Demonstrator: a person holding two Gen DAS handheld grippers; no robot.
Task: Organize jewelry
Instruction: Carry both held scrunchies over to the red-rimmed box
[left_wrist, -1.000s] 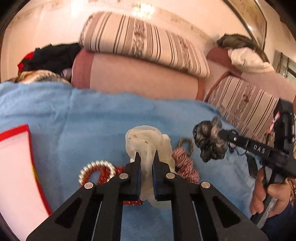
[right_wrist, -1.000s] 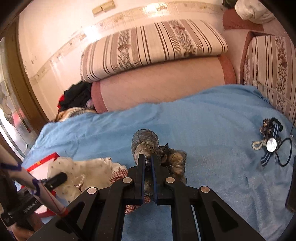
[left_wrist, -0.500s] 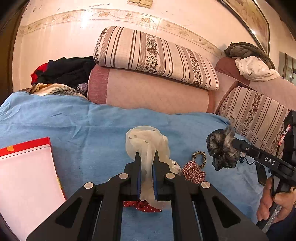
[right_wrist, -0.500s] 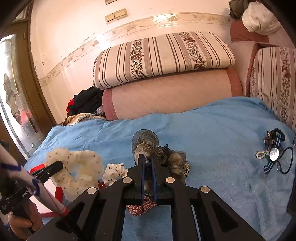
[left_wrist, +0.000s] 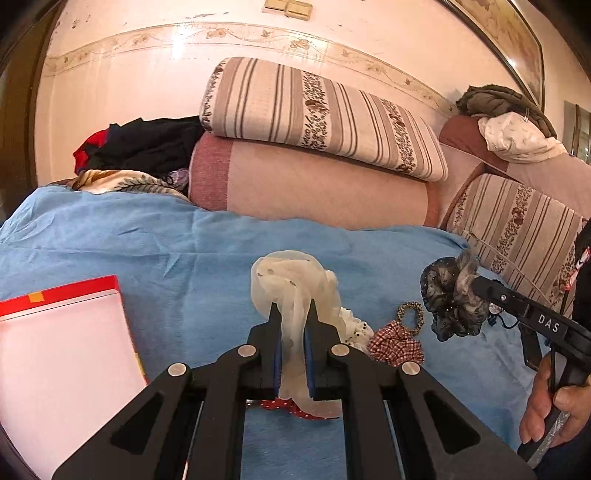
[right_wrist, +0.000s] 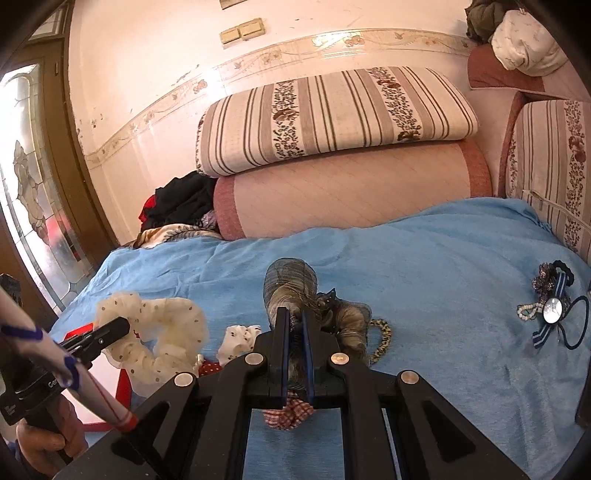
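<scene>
**Both scrunchies lifted higher off the blue cloth**

Left gripper (left_wrist: 293, 314) clenched on cream dotted scrunchie (left_wrist: 291, 284), raised further above blue blanket (left_wrist: 166, 258) than a second ago. Right gripper (right_wrist: 293, 321) clamped on grey mesh scrunchie (right_wrist: 291, 284), also higher. Red checked scrunchie (left_wrist: 397, 343) and leopard hair tie (left_wrist: 410, 314) left lying below, beside red-edged box (left_wrist: 59, 354).

The bedspread (left_wrist: 155, 258) is plain sky blue. A cream scrunchie (right_wrist: 162, 332) carries small dark dots; another scrunchie (left_wrist: 452, 302) is grey-black mesh. On the cloth lie a red-and-white checked scrunchie (left_wrist: 397, 341), a leopard-print hair tie (left_wrist: 410, 317) and a red one that seems white-dotted (left_wrist: 291, 408). The cushion (left_wrist: 317, 114) has beige and brown stripes with floral bands. The box (left_wrist: 59, 354) is pale pink with a red rim.
</scene>
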